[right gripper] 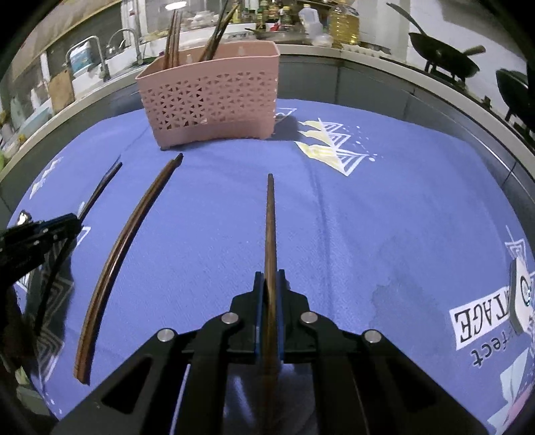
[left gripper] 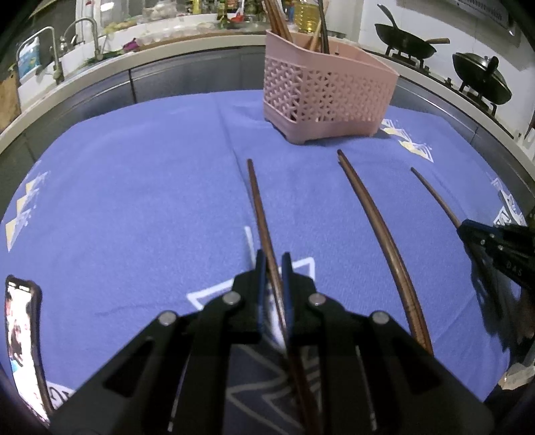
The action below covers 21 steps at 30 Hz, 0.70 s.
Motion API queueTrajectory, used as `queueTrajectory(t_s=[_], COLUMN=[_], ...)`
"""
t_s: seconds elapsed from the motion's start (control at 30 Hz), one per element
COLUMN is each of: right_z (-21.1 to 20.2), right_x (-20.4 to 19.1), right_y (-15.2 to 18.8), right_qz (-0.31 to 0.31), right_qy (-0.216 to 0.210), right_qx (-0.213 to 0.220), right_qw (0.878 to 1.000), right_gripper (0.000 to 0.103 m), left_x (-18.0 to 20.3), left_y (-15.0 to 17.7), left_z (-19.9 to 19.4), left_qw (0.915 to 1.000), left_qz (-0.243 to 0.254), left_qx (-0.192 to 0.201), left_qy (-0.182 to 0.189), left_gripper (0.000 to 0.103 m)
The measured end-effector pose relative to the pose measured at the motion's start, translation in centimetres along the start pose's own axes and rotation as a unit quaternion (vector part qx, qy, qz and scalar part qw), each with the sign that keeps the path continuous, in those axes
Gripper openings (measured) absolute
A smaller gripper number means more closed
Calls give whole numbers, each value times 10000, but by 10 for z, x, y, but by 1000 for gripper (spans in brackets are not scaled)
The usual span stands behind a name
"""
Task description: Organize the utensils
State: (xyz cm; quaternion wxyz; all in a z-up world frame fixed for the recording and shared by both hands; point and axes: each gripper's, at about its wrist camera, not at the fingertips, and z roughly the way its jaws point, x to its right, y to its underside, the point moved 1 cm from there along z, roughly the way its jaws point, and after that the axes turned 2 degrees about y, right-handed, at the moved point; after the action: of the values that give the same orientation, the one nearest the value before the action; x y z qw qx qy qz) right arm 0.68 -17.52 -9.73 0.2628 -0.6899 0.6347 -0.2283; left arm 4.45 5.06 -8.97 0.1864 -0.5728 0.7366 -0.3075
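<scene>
A pink perforated utensil basket (left gripper: 326,97) stands at the far side of the blue cloth and holds several brown chopsticks; it also shows in the right wrist view (right gripper: 214,100). My left gripper (left gripper: 273,264) is shut on a brown chopstick (left gripper: 259,207) that points toward the basket. My right gripper (right gripper: 270,279) is shut on another brown chopstick (right gripper: 271,217); it shows at the right edge of the left wrist view (left gripper: 468,229). A pair of chopsticks (left gripper: 378,227) lies on the cloth between the two grippers, also in the right wrist view (right gripper: 127,241).
A phone (left gripper: 23,341) lies at the cloth's near left edge. Behind the table runs a counter with a sink and taps (left gripper: 83,36), bottles (right gripper: 344,23) and dark woks (left gripper: 404,40) on a stove. The left gripper shows at left in the right wrist view (right gripper: 40,234).
</scene>
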Motion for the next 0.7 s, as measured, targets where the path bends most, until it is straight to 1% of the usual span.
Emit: queueTrajectory(t_s=[0.17,0.7], right_z=[1,2], right_x=[-2,-2], right_y=[-3,-5], right_qz=[65,125], right_qy=[-16,-12], right_qx=[3,11], right_qw=[10000,9999], right_gripper=[7,7], left_x=[-3,-4], left_y=[1,2], left_z=[0,0], left_qw=[9999,9998], left_qz=[-80,-123], left_qx=[39,80], left_qy=[105,157], left_gripper=[10,10])
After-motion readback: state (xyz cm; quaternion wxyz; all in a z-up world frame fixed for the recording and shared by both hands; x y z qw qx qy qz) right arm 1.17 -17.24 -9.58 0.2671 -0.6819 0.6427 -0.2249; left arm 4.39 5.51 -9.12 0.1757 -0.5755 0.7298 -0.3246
